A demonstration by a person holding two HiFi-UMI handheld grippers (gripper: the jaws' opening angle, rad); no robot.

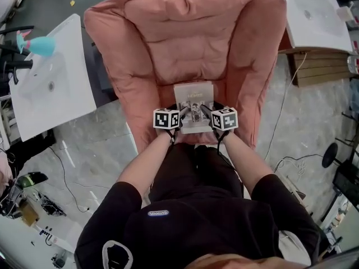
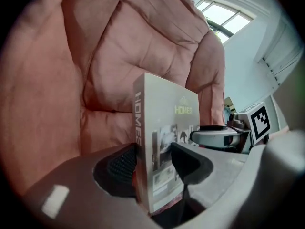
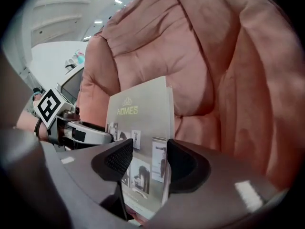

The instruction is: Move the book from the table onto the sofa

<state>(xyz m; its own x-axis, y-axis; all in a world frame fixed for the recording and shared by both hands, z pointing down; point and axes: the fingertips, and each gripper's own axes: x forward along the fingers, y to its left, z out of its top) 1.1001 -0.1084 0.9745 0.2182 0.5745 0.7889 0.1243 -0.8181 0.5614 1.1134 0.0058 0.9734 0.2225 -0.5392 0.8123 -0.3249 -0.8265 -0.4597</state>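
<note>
A grey book [image 1: 193,106] titled HOMES is over the front of the pink sofa's seat [image 1: 190,43]; whether it rests on the cushion I cannot tell. My left gripper [image 1: 182,112] is shut on the book's left spine edge, and my right gripper [image 1: 206,111] is shut on its right edge. In the left gripper view the book [image 2: 167,123] stands between the jaws of the left gripper [image 2: 153,162], with the right gripper [image 2: 217,136] beyond it. In the right gripper view the book's cover [image 3: 138,118] sits between the dark pads of the right gripper [image 3: 150,162], with sofa cushion [image 3: 209,56] behind.
A white table [image 1: 53,83] with a teal object [image 1: 39,45] stands left of the sofa. Another white table [image 1: 314,15] is at the upper right, with a wooden shelf [image 1: 320,66] below it. Cables [image 1: 283,161] trail over the grey floor.
</note>
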